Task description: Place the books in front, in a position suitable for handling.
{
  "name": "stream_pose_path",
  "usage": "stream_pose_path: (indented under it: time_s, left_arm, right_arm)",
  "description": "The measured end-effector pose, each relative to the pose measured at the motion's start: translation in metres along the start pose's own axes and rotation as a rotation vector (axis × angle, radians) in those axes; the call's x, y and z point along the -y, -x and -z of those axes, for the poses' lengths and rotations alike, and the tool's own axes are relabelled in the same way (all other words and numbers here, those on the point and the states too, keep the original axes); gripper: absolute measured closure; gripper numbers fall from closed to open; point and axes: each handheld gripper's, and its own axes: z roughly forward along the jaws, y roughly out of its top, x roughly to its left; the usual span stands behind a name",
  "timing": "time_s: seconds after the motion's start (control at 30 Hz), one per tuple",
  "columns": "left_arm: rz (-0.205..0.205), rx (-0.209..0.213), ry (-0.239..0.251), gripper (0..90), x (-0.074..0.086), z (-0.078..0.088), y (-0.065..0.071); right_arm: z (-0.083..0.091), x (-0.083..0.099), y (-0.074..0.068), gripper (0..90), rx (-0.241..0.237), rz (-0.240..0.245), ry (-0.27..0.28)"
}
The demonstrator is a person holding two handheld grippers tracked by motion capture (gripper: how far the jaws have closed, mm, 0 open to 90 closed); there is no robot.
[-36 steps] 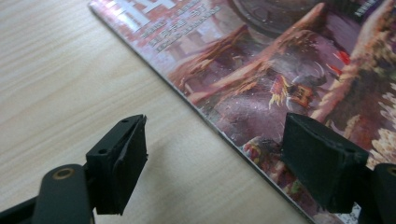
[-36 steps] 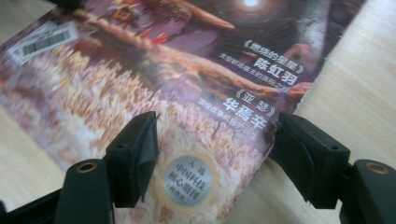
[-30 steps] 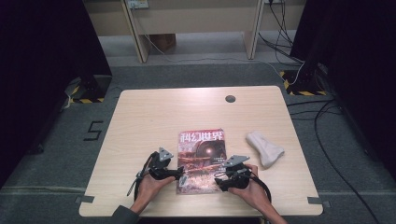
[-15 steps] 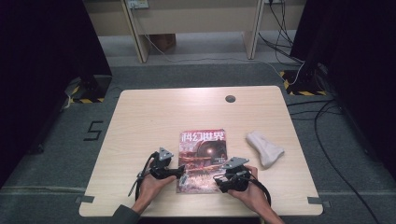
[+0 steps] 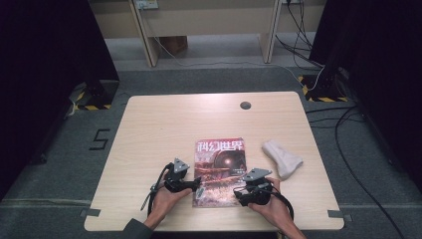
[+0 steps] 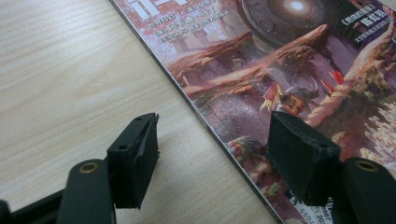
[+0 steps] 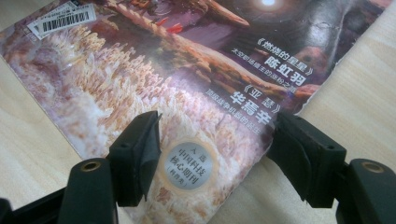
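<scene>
A magazine (image 5: 219, 168) with a reddish sci-fi cover lies flat near the table's front edge. My left gripper (image 5: 195, 187) is at its left edge. In the left gripper view the gripper (image 6: 214, 156) straddles the spine, one jaw over bare wood and one over the cover (image 6: 280, 70). Its jaws have just been closing a little but stand open, pressing on nothing. My right gripper (image 5: 239, 192) is at the magazine's front right corner. In the right gripper view it (image 7: 215, 151) is open around that corner of the cover (image 7: 154, 84), its pads apart from the paper.
A crumpled white cloth (image 5: 282, 158) lies to the right of the magazine. A round cable hole (image 5: 245, 105) sits near the far edge of the wooden table (image 5: 159, 129). Desk legs and cables stand on the floor beyond.
</scene>
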Motion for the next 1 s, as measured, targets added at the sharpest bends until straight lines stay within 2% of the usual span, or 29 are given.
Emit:
stream_pose_path:
  time_s: [0.07,0.13,0.33,0.37,0.4,0.63,0.8,0.9,0.93,1.0]
  left_arm:
    - [0.002,0.003,0.003,27.3,0.001,0.002,-0.002]
    - [0.006,0.008,0.011,25.9,0.002,0.006,-0.003]
    - [-0.001,0.035,0.005,20.1,0.01,0.017,-0.005]
    - [-0.002,0.039,0.006,19.7,0.011,0.018,-0.005]
    - [-0.013,0.043,0.007,19.4,0.015,0.022,-0.004]
    - [-0.026,0.061,0.014,18.5,0.025,0.032,-0.005]
    - [-0.024,0.08,0.016,17.4,0.033,0.042,-0.007]
    - [-0.024,0.087,0.017,17.0,0.036,0.048,-0.007]
    - [-0.021,0.085,0.023,16.9,0.037,0.049,-0.006]
    - [-0.023,0.083,0.028,16.5,0.038,0.052,-0.006]
  right_arm:
    - [0.001,-0.001,0.003,35.9,-0.011,0.022,0.008]
    - [0.005,-0.002,0.009,33.6,-0.018,0.006,0.039]
    - [0.017,-0.007,0.03,24.7,0.025,-0.054,0.106]
    - [0.018,-0.007,0.034,23.7,0.028,-0.05,0.109]
    - [0.02,-0.008,0.039,23.0,0.053,-0.043,0.115]
    - [0.02,-0.008,0.055,25.4,0.096,-0.031,0.09]
    - [0.023,-0.007,0.07,25.9,0.129,-0.059,0.09]
    - [0.025,-0.005,0.079,26.0,0.168,-0.064,0.078]
    - [0.026,-0.004,0.085,26.1,0.18,-0.079,0.079]
    - [0.026,-0.003,0.088,26.2,0.187,-0.079,0.079]
